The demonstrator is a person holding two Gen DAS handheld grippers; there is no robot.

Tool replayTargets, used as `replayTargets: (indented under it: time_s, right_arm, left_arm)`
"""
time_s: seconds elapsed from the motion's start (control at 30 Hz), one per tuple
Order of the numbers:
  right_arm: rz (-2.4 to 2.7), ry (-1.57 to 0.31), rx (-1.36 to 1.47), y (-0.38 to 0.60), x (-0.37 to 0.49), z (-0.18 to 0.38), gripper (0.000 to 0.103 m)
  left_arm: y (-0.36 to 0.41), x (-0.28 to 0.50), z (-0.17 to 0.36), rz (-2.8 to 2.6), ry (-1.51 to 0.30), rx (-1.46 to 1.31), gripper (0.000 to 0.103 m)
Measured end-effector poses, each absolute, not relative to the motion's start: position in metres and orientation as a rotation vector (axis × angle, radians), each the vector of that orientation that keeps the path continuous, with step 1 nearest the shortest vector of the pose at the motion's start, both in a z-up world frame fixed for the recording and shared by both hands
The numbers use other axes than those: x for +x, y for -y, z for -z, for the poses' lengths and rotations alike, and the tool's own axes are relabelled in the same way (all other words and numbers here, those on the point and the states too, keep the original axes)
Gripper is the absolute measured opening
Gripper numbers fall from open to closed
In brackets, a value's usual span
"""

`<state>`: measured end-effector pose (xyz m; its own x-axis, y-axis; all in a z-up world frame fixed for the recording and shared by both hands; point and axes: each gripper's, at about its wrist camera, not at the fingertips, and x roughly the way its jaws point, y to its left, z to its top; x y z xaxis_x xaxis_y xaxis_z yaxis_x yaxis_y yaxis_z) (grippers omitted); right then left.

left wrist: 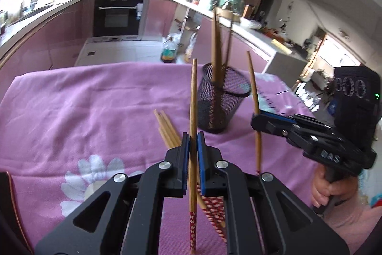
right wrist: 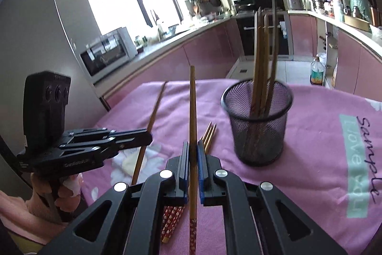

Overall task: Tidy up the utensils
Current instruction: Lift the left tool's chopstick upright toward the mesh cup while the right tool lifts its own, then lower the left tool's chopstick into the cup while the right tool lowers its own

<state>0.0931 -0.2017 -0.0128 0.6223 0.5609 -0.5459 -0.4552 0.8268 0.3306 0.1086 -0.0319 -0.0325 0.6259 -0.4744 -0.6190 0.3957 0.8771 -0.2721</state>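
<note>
Each tongs, left [left wrist: 193, 142] and right [right wrist: 193, 152], grips one chopstick [left wrist: 193, 111] upright above the surface [left wrist: 83, 99]; next, the tips need aligning over the mesh cup [right wrist: 257, 126].

Chopstick [left wrist: 193, 226] end beyond bottom edge

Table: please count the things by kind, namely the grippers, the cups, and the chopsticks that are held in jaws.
Grippers: 2, left gripper and right gripper
Cup: 1
Held chopsticks: 2, left chopstick and right chopstick
Total: 5
Other chopsticks, in the cup and on the cloth, overlap too much to count.
</note>
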Motion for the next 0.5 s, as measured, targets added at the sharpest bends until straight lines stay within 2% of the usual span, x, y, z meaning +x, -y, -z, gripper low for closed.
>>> replayTargets:
  time_s: [0.5]
  right_arm:
    - [-0.519, -0.523, 0.19, 0.239, 0.105, -0.034, 0.005]
  left_arm:
    - [0.032, 0.113, -0.041, 0.581, -0.56, -0.179, 0.008]
